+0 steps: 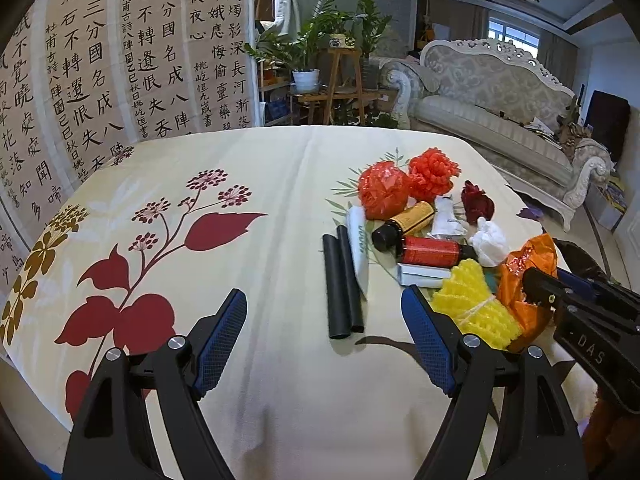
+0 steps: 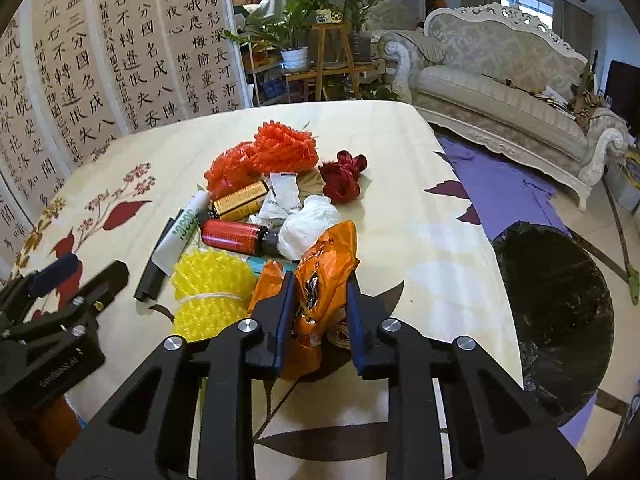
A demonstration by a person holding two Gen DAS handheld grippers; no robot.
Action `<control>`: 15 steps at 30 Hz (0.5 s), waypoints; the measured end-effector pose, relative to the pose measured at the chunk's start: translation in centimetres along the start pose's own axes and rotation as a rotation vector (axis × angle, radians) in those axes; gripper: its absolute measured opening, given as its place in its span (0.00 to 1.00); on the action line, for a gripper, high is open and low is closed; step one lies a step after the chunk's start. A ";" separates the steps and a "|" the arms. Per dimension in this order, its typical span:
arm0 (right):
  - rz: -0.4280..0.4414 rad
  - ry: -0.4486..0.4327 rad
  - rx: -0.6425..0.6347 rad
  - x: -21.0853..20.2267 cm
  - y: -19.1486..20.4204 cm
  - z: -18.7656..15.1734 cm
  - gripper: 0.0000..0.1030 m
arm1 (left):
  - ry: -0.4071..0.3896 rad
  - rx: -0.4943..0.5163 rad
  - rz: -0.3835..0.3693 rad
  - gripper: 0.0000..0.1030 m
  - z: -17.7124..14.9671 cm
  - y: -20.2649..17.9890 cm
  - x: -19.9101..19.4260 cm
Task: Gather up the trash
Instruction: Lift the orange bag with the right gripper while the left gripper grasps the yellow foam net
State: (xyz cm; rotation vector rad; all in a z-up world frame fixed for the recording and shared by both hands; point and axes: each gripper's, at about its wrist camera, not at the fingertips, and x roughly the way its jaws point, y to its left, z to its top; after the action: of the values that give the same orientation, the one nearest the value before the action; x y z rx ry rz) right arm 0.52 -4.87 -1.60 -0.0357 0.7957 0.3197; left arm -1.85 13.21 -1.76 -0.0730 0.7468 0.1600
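Living room setup with calligraphy panels (image 1: 120, 60) along one wall, potted plants (image 1: 312, 44) on wooden stands and an ornate white sofa (image 1: 492, 92) in the back. Up front is the counter (image 1: 260, 168), covered in a cream floral cloth with red leaves, and the trash is heaped toward its right side. Pile includes two red mesh puffs (image 1: 408, 182), a dark red crumpled wrapper (image 1: 476, 200), a gold-labelled brown bottle (image 1: 404, 224) and a red-labelled bottle (image 1: 432, 250) lying on their sides, a white tube with green lettering (image 1: 358, 240), two black tubes (image 1: 344, 284) side by side, a white crumpled bag (image 1: 490, 244), a small white box (image 1: 424, 274), and a yellow foam net (image 1: 476, 300) tied with string at the near edge of the pile. Right tongs (image 2: 320, 300) are closed down on an orange plastic bag (image 2: 328, 260), which sits squeezed between the two blue pads at the near right of the heap, just beside the yellow net; can't tell if it's lifted off the cloth or touching it. Left tongs (image 1: 324, 316) are wide open over bare cloth, holding nothing, with the black tubes lying between the fingertips farther out. Off the counter's right edge there's a bin lined with a black bag (image 2: 560, 308) on the floor, next to a purple mat (image 2: 500, 184).
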 end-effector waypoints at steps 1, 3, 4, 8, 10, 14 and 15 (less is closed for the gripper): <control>0.004 -0.006 0.004 -0.2 -0.1 0.1 0.19 | 0.000 0.002 -0.002 0.75 0.0 -0.2 0.0; 0.008 -0.023 0.014 -1.0 -0.6 0.3 0.19 | -0.003 0.005 -0.014 0.75 0.1 -0.7 -0.3; 0.010 -0.034 0.021 -1.3 -0.8 0.4 0.19 | -0.005 0.007 -0.017 0.75 0.1 -0.9 -0.4; 0.003 -0.073 0.037 -2.7 -2.0 0.7 0.19 | -0.011 0.022 -0.034 0.76 0.4 -2.3 -0.8; -0.007 -0.089 0.047 -3.2 -2.8 0.7 0.19 | -0.013 0.029 -0.047 0.76 0.6 -3.1 -0.9; -0.030 -0.107 0.080 -3.9 -4.8 0.5 0.19 | -0.013 0.043 -0.066 0.76 0.7 -4.8 -0.8; -0.039 -0.111 0.090 -4.0 -5.5 0.4 0.19 | -0.008 0.047 -0.073 0.76 0.7 -5.3 -0.5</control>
State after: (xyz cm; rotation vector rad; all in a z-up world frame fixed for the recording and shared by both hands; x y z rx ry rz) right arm -0.22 -11.14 1.03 0.0508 0.6981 0.2462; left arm -0.85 7.99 -0.82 -0.0547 0.7389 0.0726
